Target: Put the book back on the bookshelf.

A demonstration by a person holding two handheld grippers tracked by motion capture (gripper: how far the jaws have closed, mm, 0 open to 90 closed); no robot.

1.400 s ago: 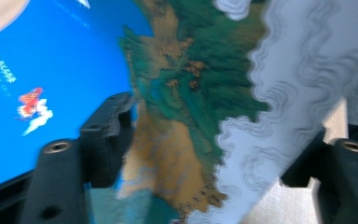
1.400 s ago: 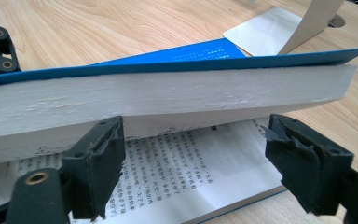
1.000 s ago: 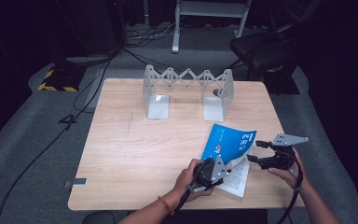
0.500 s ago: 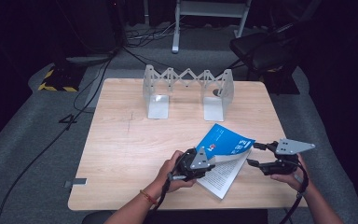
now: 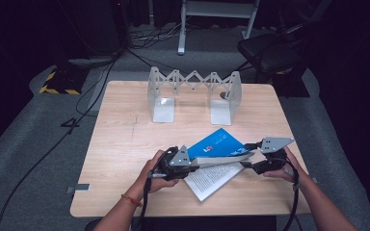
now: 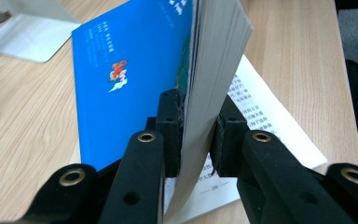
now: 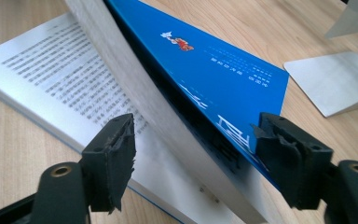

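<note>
Item: blue-covered paperback book (image 5: 217,147), lying half open on the pale wooden desk (image 5: 125,144), near its front edge and well apart from the folding grey metal book rack (image 5: 192,94) at the back. Lower pages rest flat, printed text upward; the cover and a thick block of leaves are raised at a slant.

Left gripper (image 5: 185,166): jaws pinched tight on the raised block of leaves and cover, near a lower corner; in the left gripper view the pads press both faces of the page block (image 6: 209,93). This gripper carries the lift.

Right gripper (image 5: 253,161): jaws wide, straddling the raised block from the opposite side without pressing it; in the right gripper view (image 7: 193,154) the leaves (image 7: 135,93) and the cover pass between the two pads (image 7: 116,149), clear of both. Its jaws have just been opening a little after narrowing, with the page block between them and not yet clamped.

Step in hand, judged: standing the book up, or swinging it shut, with both grippers.

Handling notes:
- Keep the left pinch firm; loose leaves may fan out or slip.
- Bring the right gripper further onto the block before closing, so cover and leaves are taken together.
- Close squarely across the thickness; a skewed bite could crease the cover.
- Lift both ends evenly, so the flat lower pages follow and the spine is not strained.
</note>
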